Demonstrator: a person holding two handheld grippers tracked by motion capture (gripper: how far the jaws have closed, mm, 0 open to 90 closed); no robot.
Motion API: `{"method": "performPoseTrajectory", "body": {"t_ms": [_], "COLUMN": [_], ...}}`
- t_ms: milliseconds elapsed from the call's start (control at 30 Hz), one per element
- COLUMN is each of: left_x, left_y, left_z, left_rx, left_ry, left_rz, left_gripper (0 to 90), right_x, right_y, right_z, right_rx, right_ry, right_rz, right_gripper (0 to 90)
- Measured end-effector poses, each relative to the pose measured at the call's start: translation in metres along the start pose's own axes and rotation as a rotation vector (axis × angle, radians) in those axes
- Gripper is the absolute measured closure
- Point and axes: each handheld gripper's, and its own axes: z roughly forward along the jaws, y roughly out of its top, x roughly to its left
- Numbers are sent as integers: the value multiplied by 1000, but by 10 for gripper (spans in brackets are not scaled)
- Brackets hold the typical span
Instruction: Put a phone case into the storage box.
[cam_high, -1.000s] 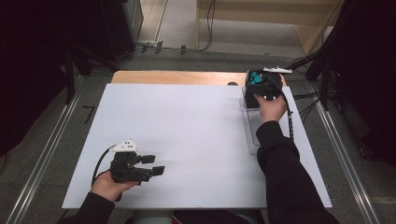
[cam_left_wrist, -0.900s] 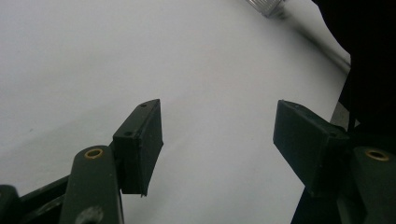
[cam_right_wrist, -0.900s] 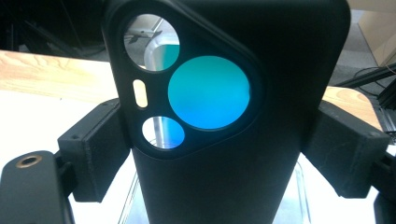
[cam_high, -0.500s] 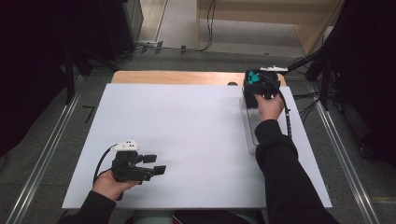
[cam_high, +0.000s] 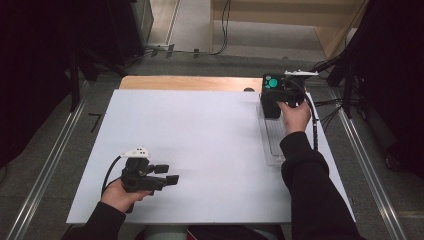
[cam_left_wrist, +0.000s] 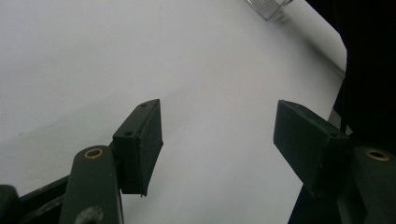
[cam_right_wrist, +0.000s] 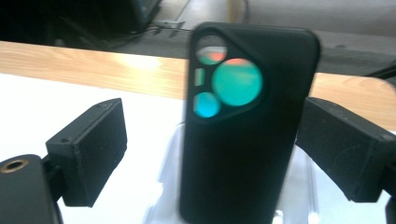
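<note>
Two grippers are at work over the white table. At its far right, the right gripper has a black phone case standing upright between its spread jaws; one pad is beside the case's edge, the other well clear. The case stands at the far end of a clear tray. Near the front left, the left gripper hovers with jaws spread and nothing between them

High view: fixed above the near edge, facing forward and down over the whole white board; left gripper view: low, close, skimming that board toward the clear tray; right gripper view: close on the phone case, sharing tray and board
</note>
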Motion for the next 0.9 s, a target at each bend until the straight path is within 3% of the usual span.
{"method": "performPoseTrajectory", "body": {"t_ms": [67,200,500,667,900], "left_x": [1,5,8,6,6], "left_y": [2,5,10,11,12], "left_z": [1,2,4,6,6], "left_rx": [5,18,21,28,24], "left_ry": [3,16,5,-3,-15], "left_rz": [1,-3,1,15,20], "left_gripper": [330,329,329,329,329], "right_x": [5,20,48,59,70], "right_y": [-3,-12,-28,-34,-43], "right_z": [-4,-9,-18,-26,-42], "right_rx": [22,51,126,137,172], "right_ry": [41,104,224,290,379], "right_rz": [5,-19,-89,-114,-150], "right_gripper": [73,80,145,243,280]}}
